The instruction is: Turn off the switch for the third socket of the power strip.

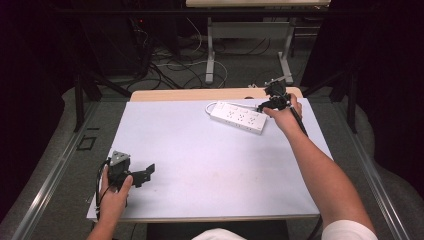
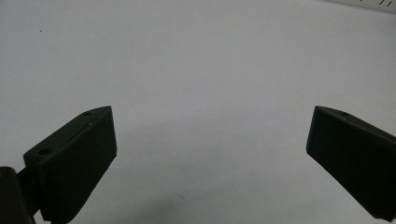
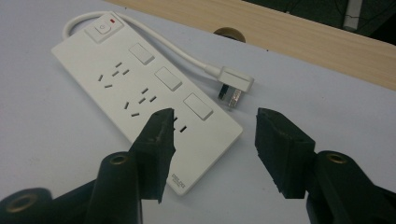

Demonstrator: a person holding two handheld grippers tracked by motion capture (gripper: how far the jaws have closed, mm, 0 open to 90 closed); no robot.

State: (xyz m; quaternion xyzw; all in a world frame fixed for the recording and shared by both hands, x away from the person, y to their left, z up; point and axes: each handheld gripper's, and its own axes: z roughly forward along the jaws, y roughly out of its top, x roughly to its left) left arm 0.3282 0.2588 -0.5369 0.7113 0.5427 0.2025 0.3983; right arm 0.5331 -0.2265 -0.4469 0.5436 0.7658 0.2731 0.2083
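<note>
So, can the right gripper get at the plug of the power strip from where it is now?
Probably yes. The right gripper hovers with jaws apart over the near end of the power strip, and the plug lies on the white sheet just beyond, with nothing between them. Its prongs point toward the gripper.

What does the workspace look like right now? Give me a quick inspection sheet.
Surface: white sheet over a wooden table, bare in the middle.
Job's things: white power strip at the far right, flat; its plug lies loose beside it.
Clutter: nothing seen.
Grippers: left gripper open, over the near left corner; right gripper open over the strip's near end, not pressing it.
Cables: strip's cord curls behind it.
Surroundings: loose wires on the floor, table legs beyond.
</note>
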